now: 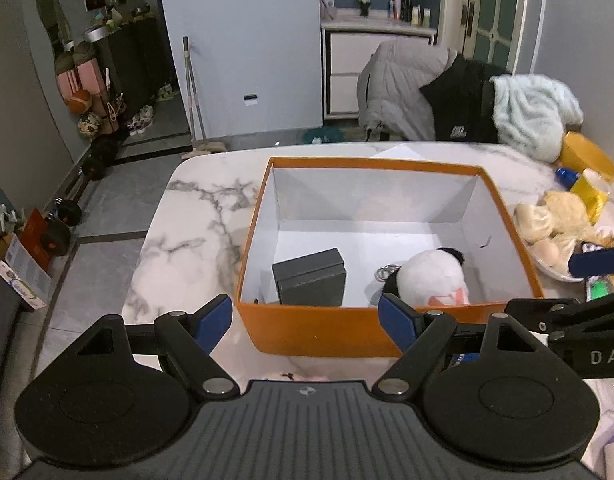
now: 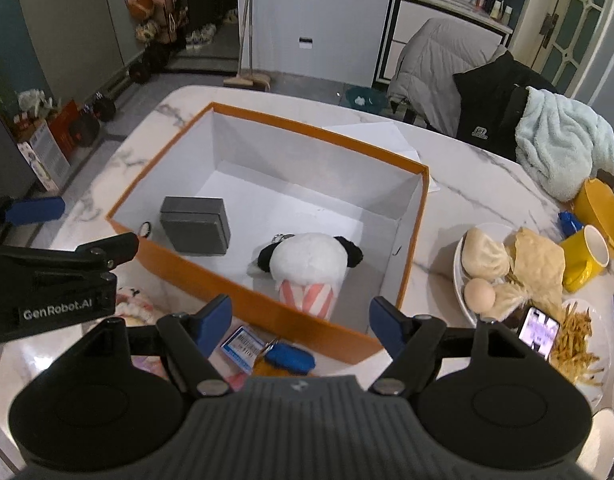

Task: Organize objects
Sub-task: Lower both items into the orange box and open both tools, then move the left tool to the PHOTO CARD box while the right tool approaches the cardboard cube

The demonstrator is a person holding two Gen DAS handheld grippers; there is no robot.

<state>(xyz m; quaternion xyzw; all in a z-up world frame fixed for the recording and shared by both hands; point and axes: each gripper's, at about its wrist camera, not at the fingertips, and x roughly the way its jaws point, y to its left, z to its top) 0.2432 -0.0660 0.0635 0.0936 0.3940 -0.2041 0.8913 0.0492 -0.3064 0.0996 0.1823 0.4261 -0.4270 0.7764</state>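
Your left claw (image 1: pixel 307 320) hangs spread wide over the near wall of the orange box (image 1: pixel 331 330), its blue pads apart with nothing pinched between them. Your right claw (image 2: pixel 301 318) is likewise parted and empty, poised above the box's near corner, with the left tool's black body visible at the left edge of that view.

Just below your right claw, on the marble bench (image 2: pixel 459 184) outside the box, lie a white card with a blue stripe (image 2: pixel 243 346) and a blue pouch (image 2: pixel 289 356) touching it. To the left of them a pink and white soft item (image 2: pixel 133 304) sits partly hidden under the left tool.

Inside the box, near the front wall, a dark grey case (image 1: pixel 310 278) rests flat on the white floor on the left. To its right lies a panda plush (image 1: pixel 431 276) with a pink-striped base, a small metal ring at its head end. The two are apart, and the far half of the box floor is bare.

Right of the box, a white plate (image 2: pixel 461 300) carries buns, an egg and a flat bread. Beside it stand a yellow mug (image 2: pixel 587 256), a phone (image 2: pixel 539 330) and a plate of fries (image 2: pixel 577 340).

Past the bench's far edge, a grey jacket (image 1: pixel 395 84), a black garment (image 1: pixel 459 100) and a pale blue fleece (image 1: pixel 535 112) are draped over chairs
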